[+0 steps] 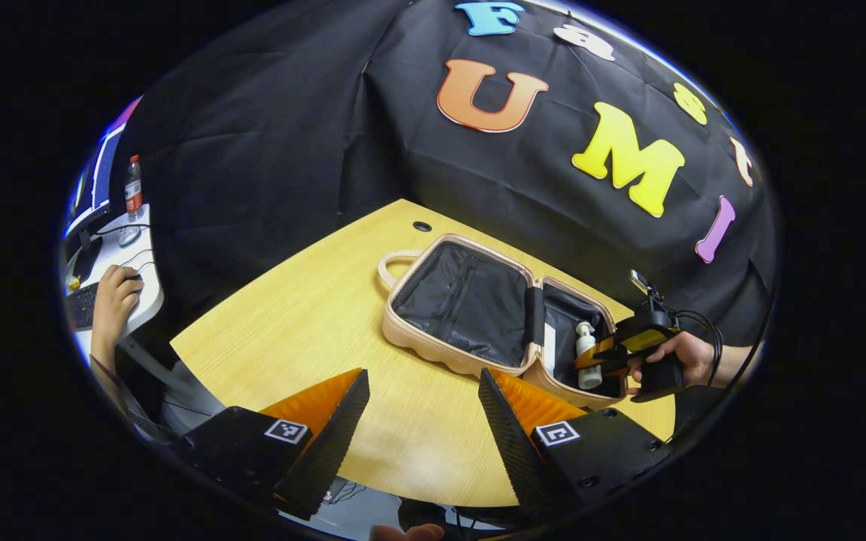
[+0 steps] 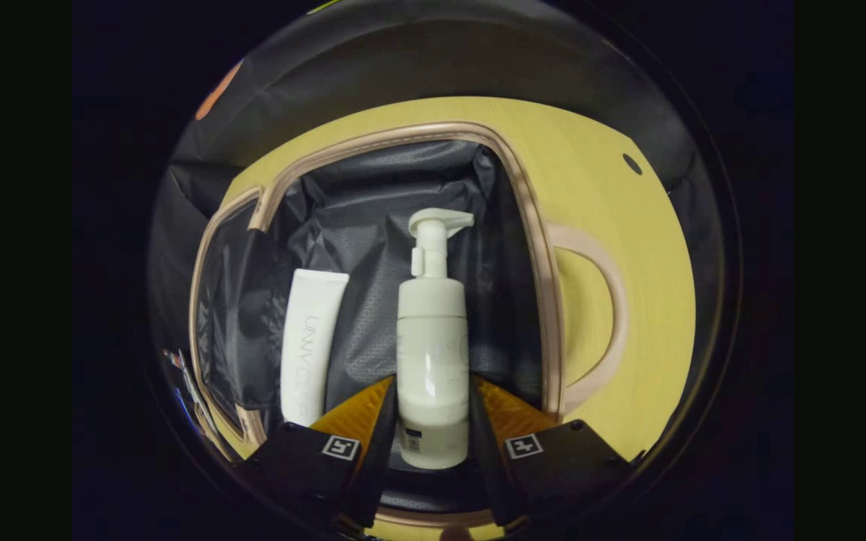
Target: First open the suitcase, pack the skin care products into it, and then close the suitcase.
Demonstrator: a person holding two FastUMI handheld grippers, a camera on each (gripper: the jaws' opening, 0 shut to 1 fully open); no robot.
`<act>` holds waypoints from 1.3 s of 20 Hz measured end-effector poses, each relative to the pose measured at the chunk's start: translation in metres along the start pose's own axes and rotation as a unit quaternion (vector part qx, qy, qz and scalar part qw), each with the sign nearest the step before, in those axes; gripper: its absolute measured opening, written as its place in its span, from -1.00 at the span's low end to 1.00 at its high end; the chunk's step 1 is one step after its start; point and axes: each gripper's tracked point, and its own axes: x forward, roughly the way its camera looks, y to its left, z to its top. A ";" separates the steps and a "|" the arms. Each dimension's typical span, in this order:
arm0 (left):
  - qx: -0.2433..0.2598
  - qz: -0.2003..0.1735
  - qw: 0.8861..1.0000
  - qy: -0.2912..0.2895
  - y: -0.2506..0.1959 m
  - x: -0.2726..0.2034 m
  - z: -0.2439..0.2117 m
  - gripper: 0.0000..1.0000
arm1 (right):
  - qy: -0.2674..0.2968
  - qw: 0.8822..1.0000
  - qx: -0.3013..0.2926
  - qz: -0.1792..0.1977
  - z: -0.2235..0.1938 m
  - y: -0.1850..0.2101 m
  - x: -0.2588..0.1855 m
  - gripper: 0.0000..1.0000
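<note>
A beige suitcase (image 1: 403,330) lies open on the wooden table (image 1: 305,330), both halves lined in black. In its right half lies a white pump bottle (image 1: 589,377), with my right gripper (image 1: 591,359) and the hand holding it reaching in from the right. In the right gripper view, the pump bottle (image 2: 433,330) sits between the fingers of my right gripper (image 2: 431,379), which press on its two sides low in the suitcase (image 2: 531,225). A white tube (image 2: 311,338) lies flat on the lining just left of it. My left gripper (image 1: 423,373) hangs open over the table, in front of the suitcase, holding nothing.
The suitcase's handle (image 2: 604,315) rests on the table beside the rim. A cable hole (image 1: 422,226) sits near the table's far corner. At the far left, a person's hand (image 1: 113,297) rests on a white desk (image 1: 149,289) with a water bottle (image 1: 133,188).
</note>
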 end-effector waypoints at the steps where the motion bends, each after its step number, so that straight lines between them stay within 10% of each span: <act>1: 0.004 0.001 1.000 -0.004 0.006 0.002 0.004 0.88 | -0.007 1.000 -0.006 0.006 -0.001 0.003 -0.006 0.10; 5: 0.007 -0.007 0.999 -0.032 0.020 0.010 0.030 0.88 | -0.056 0.998 -0.041 0.004 0.007 0.005 -0.029 0.53; 14: -0.079 -0.085 0.991 -0.070 0.055 0.074 0.066 0.87 | -0.196 0.972 -0.132 0.003 0.040 -0.015 -0.115 0.57; 21: -0.243 -0.174 0.953 -0.054 0.070 0.170 0.080 0.87 | -0.240 0.951 -0.194 -0.012 0.019 -0.046 -0.167 0.52; 26: -0.326 -0.170 0.930 -0.032 0.075 0.219 0.074 0.84 | -0.278 0.942 -0.190 0.017 0.017 -0.038 -0.206 0.53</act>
